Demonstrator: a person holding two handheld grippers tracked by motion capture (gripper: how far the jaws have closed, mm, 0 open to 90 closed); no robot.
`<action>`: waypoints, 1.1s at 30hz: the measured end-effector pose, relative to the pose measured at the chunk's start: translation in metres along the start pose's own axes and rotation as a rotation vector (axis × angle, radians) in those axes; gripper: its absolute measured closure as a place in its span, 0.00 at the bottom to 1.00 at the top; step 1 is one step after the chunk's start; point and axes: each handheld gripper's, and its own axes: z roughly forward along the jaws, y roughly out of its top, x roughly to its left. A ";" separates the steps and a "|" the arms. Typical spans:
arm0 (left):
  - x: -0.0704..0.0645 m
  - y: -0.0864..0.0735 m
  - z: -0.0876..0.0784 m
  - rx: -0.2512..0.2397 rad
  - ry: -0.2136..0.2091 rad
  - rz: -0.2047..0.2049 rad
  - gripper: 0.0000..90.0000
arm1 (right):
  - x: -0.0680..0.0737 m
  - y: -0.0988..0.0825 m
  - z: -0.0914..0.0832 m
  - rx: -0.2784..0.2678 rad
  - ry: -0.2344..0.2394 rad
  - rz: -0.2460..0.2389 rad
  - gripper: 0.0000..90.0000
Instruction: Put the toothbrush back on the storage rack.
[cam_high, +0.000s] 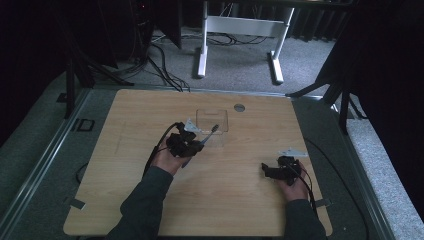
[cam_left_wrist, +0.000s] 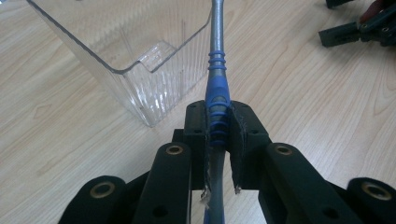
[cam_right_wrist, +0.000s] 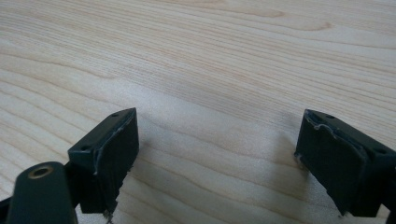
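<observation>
On the wooden counter (cam_high: 150, 107), left tool (cam_left_wrist: 218, 128) has a blue-and-grey pen (cam_left_wrist: 215, 70) pinched tight.

Pen pokes forward right beside the corner of the clear plastic bin (cam_left_wrist: 126, 70), whether it touches the wall I can't tell. Right tool (cam_right_wrist: 217, 158) sits well apart near the counter's right edge, its 2 jaws spread wide with just bare wood between them.

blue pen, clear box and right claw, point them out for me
blue pen (cam_left_wrist: 218, 100), left gripper view, on its ribbed blue grip.
clear box (cam_left_wrist: 140, 88), left gripper view, on its near corner wall.
right claw (cam_right_wrist: 217, 161), right gripper view, midway between its open jaws.
</observation>
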 end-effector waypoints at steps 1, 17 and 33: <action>0.000 0.000 0.000 -0.007 0.003 -0.002 0.87 | 0.000 0.000 0.000 0.000 0.000 0.000 0.14; 0.001 0.000 -0.003 -0.054 0.011 -0.015 0.87 | 0.000 0.000 0.000 0.000 0.000 0.001 0.14; 0.001 0.001 -0.005 -0.112 0.023 -0.018 0.87 | 0.000 0.000 0.000 0.000 0.000 0.002 0.14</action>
